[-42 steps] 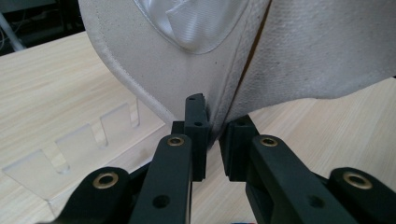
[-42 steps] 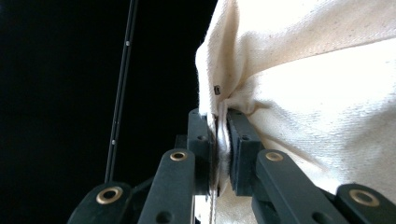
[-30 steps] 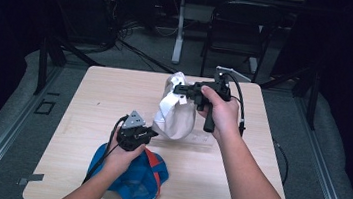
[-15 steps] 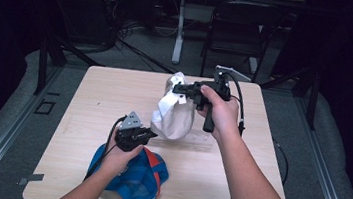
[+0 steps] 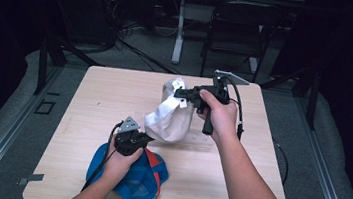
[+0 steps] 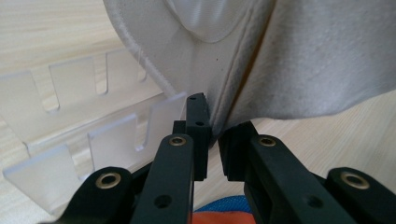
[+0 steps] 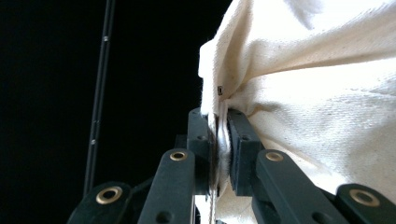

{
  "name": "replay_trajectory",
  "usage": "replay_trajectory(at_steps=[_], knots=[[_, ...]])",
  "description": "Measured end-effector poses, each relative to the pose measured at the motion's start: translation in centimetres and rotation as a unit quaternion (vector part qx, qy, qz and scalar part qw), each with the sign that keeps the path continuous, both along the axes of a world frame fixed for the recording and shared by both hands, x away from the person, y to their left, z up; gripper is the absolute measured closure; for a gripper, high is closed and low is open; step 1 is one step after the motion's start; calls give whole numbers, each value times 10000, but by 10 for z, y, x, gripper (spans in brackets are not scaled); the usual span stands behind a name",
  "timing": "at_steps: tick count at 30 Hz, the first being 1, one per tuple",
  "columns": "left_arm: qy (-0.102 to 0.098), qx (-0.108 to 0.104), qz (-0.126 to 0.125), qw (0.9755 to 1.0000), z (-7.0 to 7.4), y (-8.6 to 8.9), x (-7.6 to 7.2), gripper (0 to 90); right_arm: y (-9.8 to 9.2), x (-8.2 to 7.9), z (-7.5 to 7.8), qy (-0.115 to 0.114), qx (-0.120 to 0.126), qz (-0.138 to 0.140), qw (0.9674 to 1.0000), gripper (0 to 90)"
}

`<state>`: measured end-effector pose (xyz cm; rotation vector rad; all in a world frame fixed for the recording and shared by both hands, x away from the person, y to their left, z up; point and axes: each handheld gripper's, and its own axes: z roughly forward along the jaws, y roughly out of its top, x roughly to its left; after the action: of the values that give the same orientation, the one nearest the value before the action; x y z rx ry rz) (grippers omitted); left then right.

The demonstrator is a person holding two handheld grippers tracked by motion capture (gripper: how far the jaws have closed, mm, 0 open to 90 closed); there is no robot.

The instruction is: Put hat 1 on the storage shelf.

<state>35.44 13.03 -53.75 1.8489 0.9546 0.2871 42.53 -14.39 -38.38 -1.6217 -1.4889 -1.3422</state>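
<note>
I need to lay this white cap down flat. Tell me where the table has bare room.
The table's far-left stretch, left of the white cap, is bare, and so is the near-right corner beyond the right forearm. The near-left is crowded: the blue cap lies there, with a clear plastic insert beside it.

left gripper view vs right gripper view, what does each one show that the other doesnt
Left gripper view alone: the left tool pinching a stitched edge of the white cloth low over the wooden table, a clear notched plastic piece lying on the wood, and a bit of the blue and orange cloth below the jaws.

Right gripper view alone: the right tool clamped on a bunched fold of the cloth, against a dark background.

Both: black jaws shut on the same white cloth.
</note>
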Motion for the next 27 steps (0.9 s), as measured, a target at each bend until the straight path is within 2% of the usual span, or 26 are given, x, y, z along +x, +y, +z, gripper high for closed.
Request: replay_trajectory(at_steps=[2, 3, 4, 8, 13, 16, 22, 24, 25, 27], knots=[[9, 67, 7, 10000, -2, 0, 0, 841, -2, 2, -5, 19, -63, -55, 10000, 819], [51, 187, -14, 9998, -3, -1, 0, 841, -2, 2, -5, 19, -63, -55, 10000, 819], [75, 336, -25, 9994, -6, -3, 1, 842, -3, 3, -12, 69, -84, -88, 9999, 820], [185, 296, -10, 9994, -8, -3, 2, 843, -4, 6, -21, 116, -109, -124, 9998, 820], [241, 437, -23, 9988, -5, -4, 3, 847, -6, 7, -26, 105, -296, -157, 9994, 819], [198, 541, -15, 9983, -5, -6, 2, 846, -8, 8, -27, 79, -400, -267, 9988, 818], [75, 656, 32, 9978, -4, -8, 0, 831, -10, 6, -29, 67, -393, -319, 9987, 815], [98, 624, 48, 9980, -2, -7, -2, 807, -11, 6, -28, 52, -367, -216, 9991, 793], [84, 607, 14, 9981, -1, -7, -3, 782, -11, 6, -27, -6, -371, -174, 9992, 748], [39, 614, 16, 9981, 2, -5, -5, 761, -11, 6, -27, -28, -387, -177, 9991, 731]])
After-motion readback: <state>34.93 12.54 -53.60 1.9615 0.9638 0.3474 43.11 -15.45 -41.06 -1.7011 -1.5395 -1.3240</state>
